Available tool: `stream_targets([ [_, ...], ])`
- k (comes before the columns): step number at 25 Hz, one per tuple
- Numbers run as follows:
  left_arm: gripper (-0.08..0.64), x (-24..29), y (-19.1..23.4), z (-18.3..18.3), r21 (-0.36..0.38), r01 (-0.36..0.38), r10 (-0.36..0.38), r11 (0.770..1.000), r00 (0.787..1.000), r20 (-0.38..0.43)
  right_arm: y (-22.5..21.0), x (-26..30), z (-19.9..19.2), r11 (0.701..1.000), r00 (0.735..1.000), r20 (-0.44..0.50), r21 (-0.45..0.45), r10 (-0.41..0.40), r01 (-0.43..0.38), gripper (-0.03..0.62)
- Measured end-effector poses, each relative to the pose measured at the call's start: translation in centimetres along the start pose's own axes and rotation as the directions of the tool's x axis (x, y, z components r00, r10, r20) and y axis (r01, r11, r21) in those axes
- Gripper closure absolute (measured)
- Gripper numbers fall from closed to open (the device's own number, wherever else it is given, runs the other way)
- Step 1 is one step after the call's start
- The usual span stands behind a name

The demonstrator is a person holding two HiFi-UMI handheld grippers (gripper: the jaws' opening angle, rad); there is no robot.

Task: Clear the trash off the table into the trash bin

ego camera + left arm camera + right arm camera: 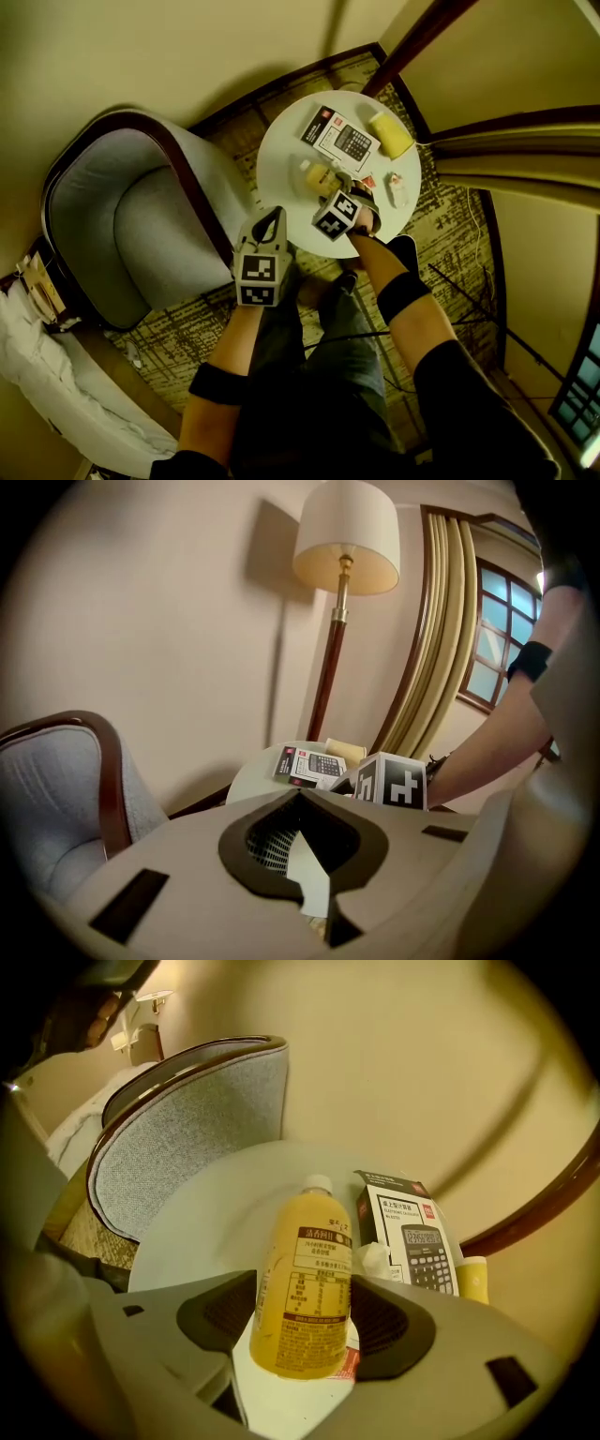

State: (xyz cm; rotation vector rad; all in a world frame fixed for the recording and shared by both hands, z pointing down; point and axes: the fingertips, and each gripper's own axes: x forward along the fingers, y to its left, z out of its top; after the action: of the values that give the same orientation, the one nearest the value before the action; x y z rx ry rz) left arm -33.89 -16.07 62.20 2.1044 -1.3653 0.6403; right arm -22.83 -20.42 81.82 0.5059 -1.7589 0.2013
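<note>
A yellow juice bottle [305, 1297] lies on the round white table [281, 169], its cap pointing away from me. My right gripper [302, 1321] points steeply down over the bottle [319, 176], and its pads meet the bottle's two sides. My left gripper [305, 855] hangs off the table's near edge, shut on a white paper scrap [314, 878]. Also on the table are a boxed calculator [339, 139], a yellow container [390, 134], a crumpled tissue [375, 1260], a red wrapper [345, 1365] and a small white wrapper [397, 189]. No trash bin is in view.
A grey armchair [141, 216] with a dark wood frame stands left of the table. A floor lamp [345, 536] rises behind the table, with curtains [506, 150] to its right. Patterned carpet [169, 337] covers the floor, and my legs are below the table's near edge.
</note>
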Motion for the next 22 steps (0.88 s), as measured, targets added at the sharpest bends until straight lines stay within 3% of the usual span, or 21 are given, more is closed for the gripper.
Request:
stream_targets([
  [12, 0.56, -1.6, 0.6, -1.0, -0.009, -0.016, 0.016, 1.0, 1.0, -0.008, 1.1, -2.5, 1.8, 1.0, 0.999, 0.032, -0.011, 0.006, -0.005, 0.288],
  [19, 0.56, -3.5, -0.8, -0.6, -0.001, -0.023, 0.023, 1.0, 1.0, -0.006, 2.2, -8.0, 2.2, 1.0, 0.998, 0.065, 0.012, 0.02, -0.021, 0.288],
  [22, 0.56, -4.7, -1.8, 0.5, 0.01, -0.017, 0.017, 1.0, 1.0, 0.004, 1.9, -11.0, 1.9, 1.0, 0.996, 0.093, 0.025, -0.014, 0.011, 0.288],
])
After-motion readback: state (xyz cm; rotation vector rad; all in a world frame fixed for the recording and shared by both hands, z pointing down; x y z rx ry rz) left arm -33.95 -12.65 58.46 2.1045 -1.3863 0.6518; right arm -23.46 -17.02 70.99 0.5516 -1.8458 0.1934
